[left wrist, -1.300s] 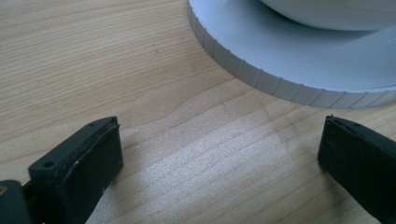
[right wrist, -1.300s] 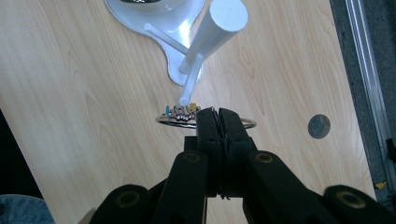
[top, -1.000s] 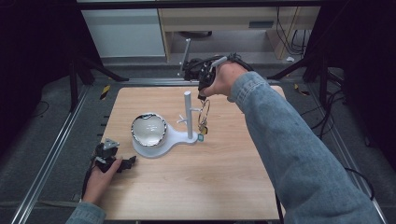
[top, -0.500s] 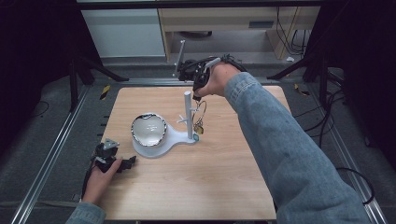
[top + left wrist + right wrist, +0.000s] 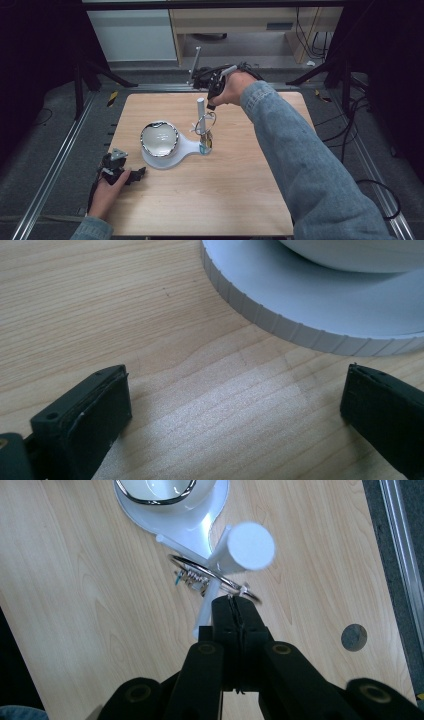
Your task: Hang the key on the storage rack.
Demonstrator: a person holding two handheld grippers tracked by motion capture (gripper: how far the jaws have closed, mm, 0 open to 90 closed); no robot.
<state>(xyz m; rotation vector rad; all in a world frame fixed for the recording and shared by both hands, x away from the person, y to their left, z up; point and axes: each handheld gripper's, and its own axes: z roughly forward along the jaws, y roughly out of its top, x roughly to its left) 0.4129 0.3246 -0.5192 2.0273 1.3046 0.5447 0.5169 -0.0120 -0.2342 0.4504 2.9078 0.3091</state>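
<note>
A white jewellery stand point(image 5: 187, 146) sits mid-table, with a shiny-rimmed bowl point(image 5: 159, 138) on its round base and an upright post point(image 5: 200, 107) beside it. A thin silver bangle point(image 5: 200, 570) circles the post and leans on a cross arm, with small trinkets point(image 5: 192, 577) hanging under it. My right gripper point(image 5: 233, 600) reaches in from the far side with its jaws pressed together at the bangle's rim, just beside the post's top point(image 5: 250, 545). At the front left my left gripper point(image 5: 122, 172) rests on the table, open, a short way from the base's ribbed edge point(image 5: 280, 322).
The wooden table point(image 5: 235, 190) has bare room at the front and right. A round hole point(image 5: 354, 637) lies in the tabletop near the right gripper. Metal rails point(image 5: 55, 165) run along both sides. Cabinets and cables stand behind the far edge.
The right hand has shifted slightly along the far side of the post, jaws staying together. The left hand and its gripper have not moved.
</note>
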